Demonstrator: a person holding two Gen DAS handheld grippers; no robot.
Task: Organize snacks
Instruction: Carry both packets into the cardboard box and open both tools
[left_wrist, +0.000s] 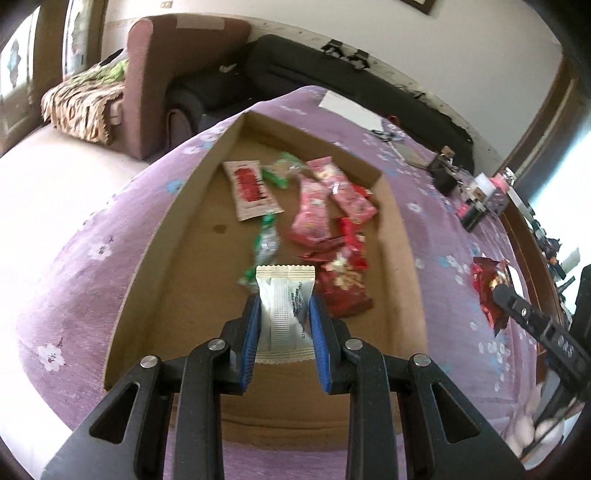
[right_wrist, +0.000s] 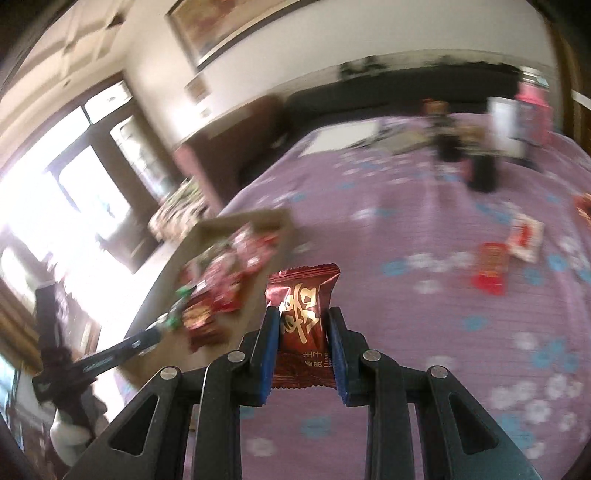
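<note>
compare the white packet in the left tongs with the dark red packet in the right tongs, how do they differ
The white packet is cream with small dark print and a ribbed centre seam; the dark red packet is glossy maroon with large gold characters. The white packet hangs over the cardboard tray, whereas the dark red packet hangs over the purple cloth, beside the tray. Both are sealed pillow packs with crimped ends, each pinched between blue pads by the left tongs or the right tongs.

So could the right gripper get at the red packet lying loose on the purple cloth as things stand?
Probably not yet. The path over the cloth to the red packet looks free, but the right gripper is shut on a dark red snack, which it would have to drop first.
</note>
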